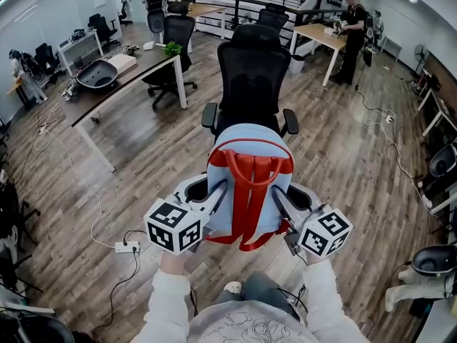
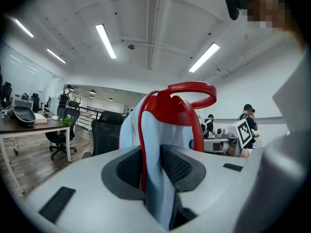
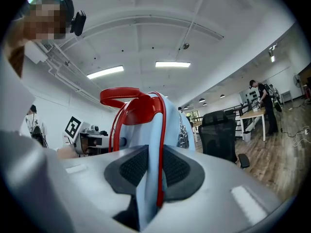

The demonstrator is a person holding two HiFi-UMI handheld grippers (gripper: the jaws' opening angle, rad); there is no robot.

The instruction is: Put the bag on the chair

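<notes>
Pale blue with red straps, the bag (image 1: 250, 181) hangs in the head view between the left gripper (image 1: 216, 195) and the right gripper (image 1: 282, 202), just in front of the black chair (image 1: 253, 77). It covers the chair's seat entirely. Only the backrest and the two armrests show, so whether the bag touches the seat cannot be told. The person's sleeves are cut off at the bottom edge.

In the left gripper view, the jaws are nearly together, pinching a thin fold of blue fabric edged in red. The bag's lower part is lost behind the jaws, and its red handle (image 2: 194, 89) arches above. The chair stands partly hidden behind the bag's left side.

In the right gripper view, these jaws likewise clamp a narrow blue fold with red piping. Below the pads the fabric drops out of sight. The chair shows to the bag's right.
</notes>
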